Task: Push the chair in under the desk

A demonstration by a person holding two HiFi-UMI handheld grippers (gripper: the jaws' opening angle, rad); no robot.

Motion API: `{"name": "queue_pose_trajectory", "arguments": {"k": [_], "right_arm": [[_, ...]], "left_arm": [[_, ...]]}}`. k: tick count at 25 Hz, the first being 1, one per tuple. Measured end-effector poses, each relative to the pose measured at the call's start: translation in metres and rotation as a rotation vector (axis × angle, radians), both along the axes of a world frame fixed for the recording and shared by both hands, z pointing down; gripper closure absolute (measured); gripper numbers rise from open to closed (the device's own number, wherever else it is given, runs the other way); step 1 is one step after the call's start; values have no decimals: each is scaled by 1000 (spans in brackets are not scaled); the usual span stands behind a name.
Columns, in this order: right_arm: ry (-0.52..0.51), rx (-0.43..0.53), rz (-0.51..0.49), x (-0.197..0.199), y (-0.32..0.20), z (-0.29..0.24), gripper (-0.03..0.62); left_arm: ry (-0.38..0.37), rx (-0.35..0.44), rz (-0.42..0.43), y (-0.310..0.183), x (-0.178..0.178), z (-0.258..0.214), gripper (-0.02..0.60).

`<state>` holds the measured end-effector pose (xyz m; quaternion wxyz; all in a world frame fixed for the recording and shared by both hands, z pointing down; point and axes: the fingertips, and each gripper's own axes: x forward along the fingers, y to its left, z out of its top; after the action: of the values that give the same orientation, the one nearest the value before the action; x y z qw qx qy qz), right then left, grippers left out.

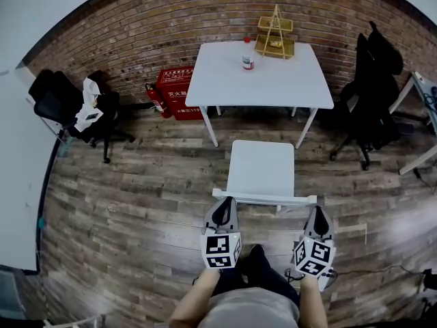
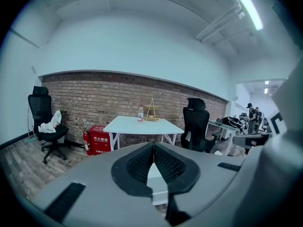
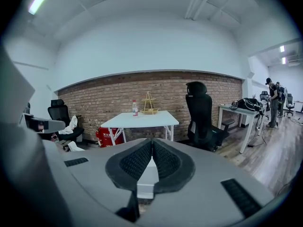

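A white chair (image 1: 261, 169) stands on the wood floor just in front of the white desk (image 1: 225, 80), its seat out from under the desktop. Its backrest top rail (image 1: 263, 198) faces me. My left gripper (image 1: 223, 203) is shut and empty, its tip at the rail's left end. The right gripper (image 1: 319, 212), also shut and empty, has its tip by the rail's right end. Whether either touches the rail I cannot tell. In the left gripper view the closed left gripper (image 2: 153, 148) frames the chair (image 2: 156, 176). The right gripper (image 3: 152, 143) frames the chair (image 3: 147, 176).
A bottle (image 1: 248, 55) and a gold wire stand (image 1: 275, 36) sit on the desk by the brick wall. A red fire-equipment box (image 1: 177, 91) stands left of the desk. Black office chairs are at left (image 1: 68, 104) and right (image 1: 372, 94).
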<state>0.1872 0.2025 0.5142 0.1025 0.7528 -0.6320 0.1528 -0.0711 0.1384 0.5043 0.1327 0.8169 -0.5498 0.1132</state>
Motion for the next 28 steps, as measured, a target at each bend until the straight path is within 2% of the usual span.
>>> {"name": "queue_pose_trajectory", "arguments": {"k": [8,16,22,28], "right_arm": [[-29,-20,-34,21,-5,16,576],[-37,-52,-61,27,-11,30,576],[-25,-55,-74,23,-18,38,576],[-4,-85,-80,27,-22,48,576]], "left_arm": [[-26,-10,-19,3,22,7,563],[-63,-46,-32,1,8,20,563],[-89,-55,-3,-4,-5,32,563],[-92,-55,77,-22,-3,32,561]]}}
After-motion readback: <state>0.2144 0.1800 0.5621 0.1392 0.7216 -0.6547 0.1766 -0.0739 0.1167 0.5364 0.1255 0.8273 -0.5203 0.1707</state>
